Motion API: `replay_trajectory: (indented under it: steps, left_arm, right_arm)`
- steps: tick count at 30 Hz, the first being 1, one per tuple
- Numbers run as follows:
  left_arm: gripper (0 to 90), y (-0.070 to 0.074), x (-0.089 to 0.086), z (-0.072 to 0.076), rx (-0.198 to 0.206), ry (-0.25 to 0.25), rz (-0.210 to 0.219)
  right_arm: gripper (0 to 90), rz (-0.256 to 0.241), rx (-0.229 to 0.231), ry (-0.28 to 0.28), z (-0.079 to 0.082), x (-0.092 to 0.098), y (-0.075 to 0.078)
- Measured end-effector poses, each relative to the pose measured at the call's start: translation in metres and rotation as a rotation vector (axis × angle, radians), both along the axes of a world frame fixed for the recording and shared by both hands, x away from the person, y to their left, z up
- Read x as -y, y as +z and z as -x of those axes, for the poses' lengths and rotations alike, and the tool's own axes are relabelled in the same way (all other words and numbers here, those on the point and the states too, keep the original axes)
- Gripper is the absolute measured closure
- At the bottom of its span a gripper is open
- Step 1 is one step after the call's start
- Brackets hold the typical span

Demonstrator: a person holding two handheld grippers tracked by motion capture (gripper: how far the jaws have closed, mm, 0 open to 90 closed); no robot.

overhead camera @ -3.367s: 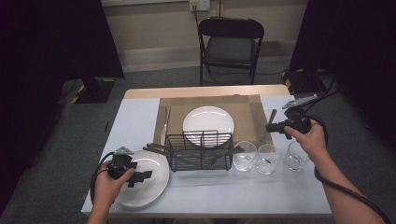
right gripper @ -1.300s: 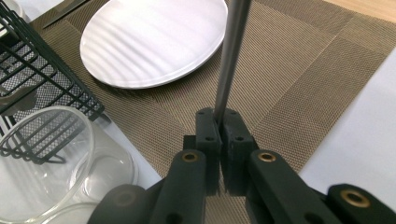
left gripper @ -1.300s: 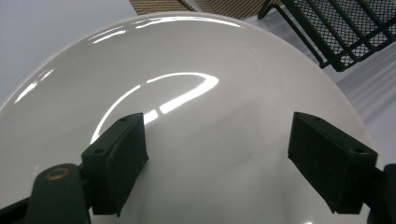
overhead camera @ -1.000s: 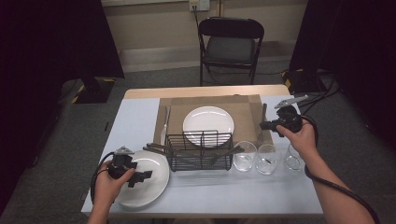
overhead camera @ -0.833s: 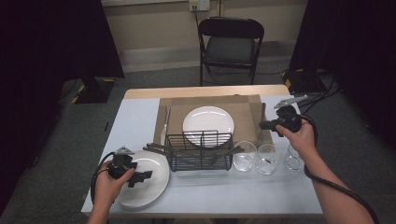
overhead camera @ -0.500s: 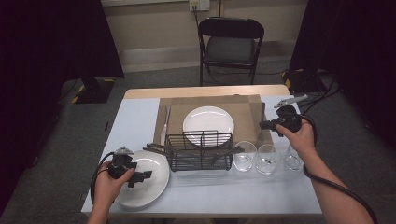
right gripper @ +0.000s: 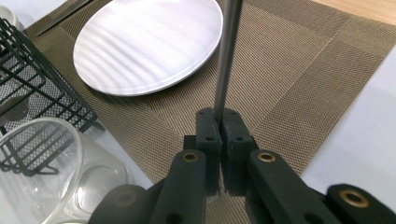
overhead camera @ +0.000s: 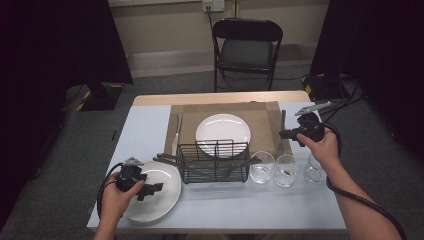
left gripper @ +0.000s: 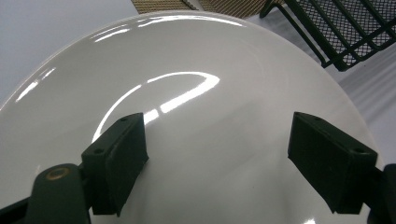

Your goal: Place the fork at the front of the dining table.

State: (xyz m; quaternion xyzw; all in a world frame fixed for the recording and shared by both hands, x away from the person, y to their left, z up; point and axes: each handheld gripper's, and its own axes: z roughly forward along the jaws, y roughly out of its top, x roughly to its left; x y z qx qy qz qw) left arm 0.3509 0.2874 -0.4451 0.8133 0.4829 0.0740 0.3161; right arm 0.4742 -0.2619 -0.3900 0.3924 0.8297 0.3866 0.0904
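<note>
Firmly in right hand-held gripper point(right gripper: 219, 140): metal utensil point(right gripper: 227, 56).

right claw point(overhead camera: 285, 133) with utensil point(right gripper: 227, 56) moved from the glasses point(overhead camera: 286, 170) to placemat point(overhead camera: 265, 120) edge

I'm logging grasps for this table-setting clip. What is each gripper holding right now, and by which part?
The right gripper is shut on a slim metal utensil, clamped at one end of its handle. The left gripper is open over the near white plate, holding nothing.
</note>
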Motion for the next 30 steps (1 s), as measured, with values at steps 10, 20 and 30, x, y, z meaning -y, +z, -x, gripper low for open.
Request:
replay_trajectory:
  steps: [10,20,30]
  left_arm:
    - [19.3,-0.0001,-0.0001,0.0001,-0.002,0.001,0.013]
    - [19.3,-0.0001,-0.0008,0.0,-0.002,-0.001,0.01]
    - [19.3,-0.0006,-0.0013,-0.0001,-0.002,0.001,0.008]
  right_arm:
    - [87.3,0.005,0.011,-0.013,-0.0034,-0.0054,-0.0021]
    - [86.9,0.005,0.014,-0.034,-0.0068,-0.0074,-0.005]
    - [86.2,-0.006,0.019,-0.043,-0.0098,-0.0051,-0.0093]
